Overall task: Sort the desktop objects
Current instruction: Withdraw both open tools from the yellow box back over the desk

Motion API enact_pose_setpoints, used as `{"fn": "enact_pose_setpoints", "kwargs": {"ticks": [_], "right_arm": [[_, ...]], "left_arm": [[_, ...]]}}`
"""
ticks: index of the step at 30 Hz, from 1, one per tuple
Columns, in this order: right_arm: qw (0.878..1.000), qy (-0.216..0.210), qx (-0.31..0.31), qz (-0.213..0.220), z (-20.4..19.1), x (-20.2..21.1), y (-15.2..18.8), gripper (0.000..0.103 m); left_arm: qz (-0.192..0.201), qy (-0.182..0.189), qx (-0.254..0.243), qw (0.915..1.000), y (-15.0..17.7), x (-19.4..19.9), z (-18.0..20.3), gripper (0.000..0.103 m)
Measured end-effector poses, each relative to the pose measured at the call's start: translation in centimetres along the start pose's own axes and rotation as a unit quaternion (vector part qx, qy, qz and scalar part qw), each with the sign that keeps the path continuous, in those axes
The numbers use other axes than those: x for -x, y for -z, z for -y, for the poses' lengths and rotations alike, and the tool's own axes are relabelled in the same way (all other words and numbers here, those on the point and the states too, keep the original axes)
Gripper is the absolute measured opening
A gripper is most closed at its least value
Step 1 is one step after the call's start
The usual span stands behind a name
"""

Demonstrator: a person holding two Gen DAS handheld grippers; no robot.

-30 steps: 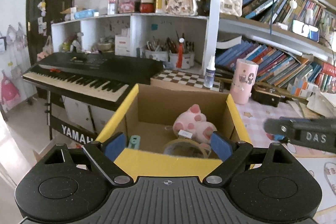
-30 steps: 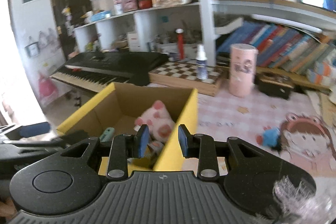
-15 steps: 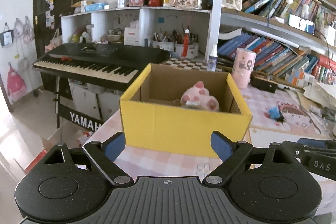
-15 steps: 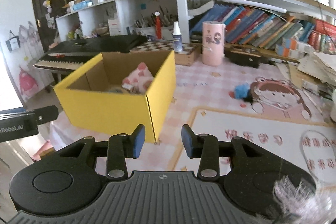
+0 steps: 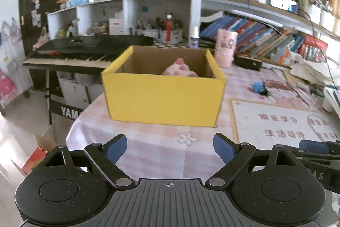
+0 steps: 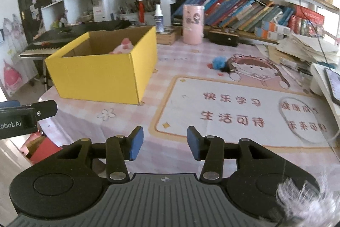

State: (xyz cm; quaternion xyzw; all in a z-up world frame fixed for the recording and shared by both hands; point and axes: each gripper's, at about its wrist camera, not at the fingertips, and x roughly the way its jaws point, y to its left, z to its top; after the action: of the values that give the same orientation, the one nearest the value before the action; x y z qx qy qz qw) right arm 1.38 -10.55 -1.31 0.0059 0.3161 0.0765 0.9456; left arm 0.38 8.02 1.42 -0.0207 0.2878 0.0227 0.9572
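Sitting at the centre of the left wrist view: yellow box (image 5: 163, 97), open-topped, on the pink checked tablecloth (image 5: 157, 148), likely placed near the table's edge to be reachable from both sides. Poking above its rim, the pink plush toy (image 5: 180, 70), apparently sorted already. Hovering low in the frame, left gripper (image 5: 170, 147), jaws spread wide, gripping nothing, only cloth showing between the blue pads. Showing low in the right wrist view, right gripper (image 6: 164, 145), jaws having just been opening, standing partly apart, nothing between them. Both probably pulling clear of the box to fetch another item.

Lying loose right of centre in the right wrist view, well apart from the box: small blue fuzzy toy (image 6: 218, 63), resting at the printed desk mat's (image 6: 233, 112) upper edge, probably the next thing to collect. Standing behind, upper middle: pink canister (image 6: 193, 23) and spray bottle (image 6: 159, 18). Nothing blocking the path across the mat; stacked papers (image 6: 308, 50) crowding the right edge.
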Motion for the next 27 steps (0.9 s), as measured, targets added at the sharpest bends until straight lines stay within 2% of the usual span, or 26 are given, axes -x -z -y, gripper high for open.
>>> {"fn": "enact_pose_setpoints", "kwargs": {"ticks": [12, 27], "right_arm": [[0.998, 0.042, -0.037, -0.001, 3.6, 0.8, 0.6, 0.044], [0.995, 0.076, -0.055, -0.011, 9.4, -0.2, -0.4, 0.045]], "left_arm": [[-0.005, 0.052, -0.041, 0.9978, -0.2, -1.4, 4.7, 0.090], [-0.014, 0.102, -0.069, 0.9923, -1.9, -4.6, 10.8, 0.091]]}}
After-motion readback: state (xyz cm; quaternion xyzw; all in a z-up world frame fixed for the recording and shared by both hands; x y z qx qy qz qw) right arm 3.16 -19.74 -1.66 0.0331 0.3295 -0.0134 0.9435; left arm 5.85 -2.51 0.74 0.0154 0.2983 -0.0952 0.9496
